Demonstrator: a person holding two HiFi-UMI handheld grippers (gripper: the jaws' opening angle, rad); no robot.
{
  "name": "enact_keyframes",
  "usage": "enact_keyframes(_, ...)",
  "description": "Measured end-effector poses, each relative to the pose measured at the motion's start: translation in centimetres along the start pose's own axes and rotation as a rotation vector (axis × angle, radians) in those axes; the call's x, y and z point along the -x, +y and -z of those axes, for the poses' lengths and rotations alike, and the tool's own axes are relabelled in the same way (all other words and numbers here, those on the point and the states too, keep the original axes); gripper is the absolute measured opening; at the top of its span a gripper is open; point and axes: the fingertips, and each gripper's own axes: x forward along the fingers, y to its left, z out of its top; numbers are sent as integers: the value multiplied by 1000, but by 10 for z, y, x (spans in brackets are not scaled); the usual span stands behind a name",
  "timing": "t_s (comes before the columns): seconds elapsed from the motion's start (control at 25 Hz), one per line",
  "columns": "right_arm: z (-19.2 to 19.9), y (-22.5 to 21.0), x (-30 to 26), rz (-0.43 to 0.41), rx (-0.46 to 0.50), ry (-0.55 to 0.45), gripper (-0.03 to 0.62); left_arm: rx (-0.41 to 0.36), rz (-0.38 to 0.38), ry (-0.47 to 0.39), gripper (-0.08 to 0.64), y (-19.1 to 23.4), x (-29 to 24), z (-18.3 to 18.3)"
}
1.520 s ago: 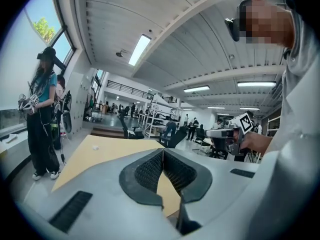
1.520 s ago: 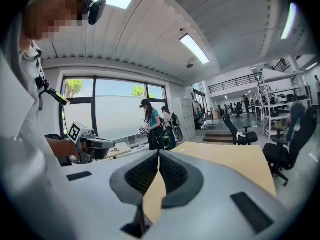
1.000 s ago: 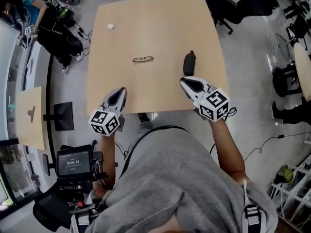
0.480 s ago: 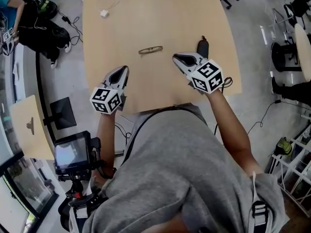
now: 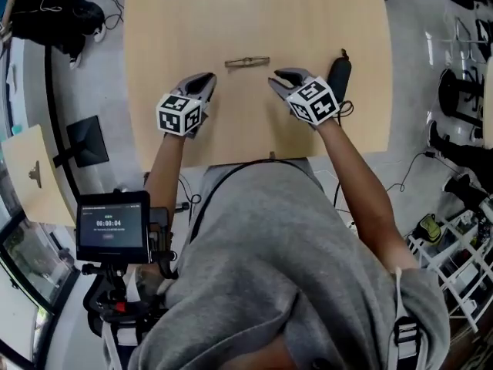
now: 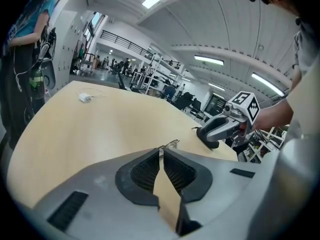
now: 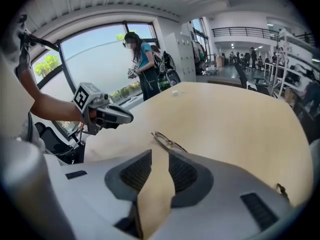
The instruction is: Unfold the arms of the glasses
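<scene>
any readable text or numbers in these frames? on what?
"00:00:04": timer on the screen at the lower left of the head view.
Small line above the timer on that screen: too small to read.
Nothing else in any view shows legible words or numbers.

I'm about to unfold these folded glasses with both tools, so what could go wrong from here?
The glasses are thin and lie flat on the table, so a tool could skid them away instead of catching an arm. The right tool, jaws just opening with nothing between them, works close to the black case and might knock it.
</scene>
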Motion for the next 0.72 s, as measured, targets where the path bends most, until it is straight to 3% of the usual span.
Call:
enact_keyframes(0.16, -2, -61, -41, -32, 58, 109, 94, -1, -18, 56, 8, 30, -64, -12)
enact_keyframes(0.28, 8, -62, -53, -40, 94, 152, 94, -10, -35, 121, 8, 34, -75, 8)
enact_keyframes(0.48, -4, -61, -69, -32, 149, 154, 94, -104, -35, 186, 8, 42, -83, 12)
enact_keyframes(0.72, 2, -67, -78, 16, 220, 220, 94, -144, -60, 211, 8, 44, -85, 19)
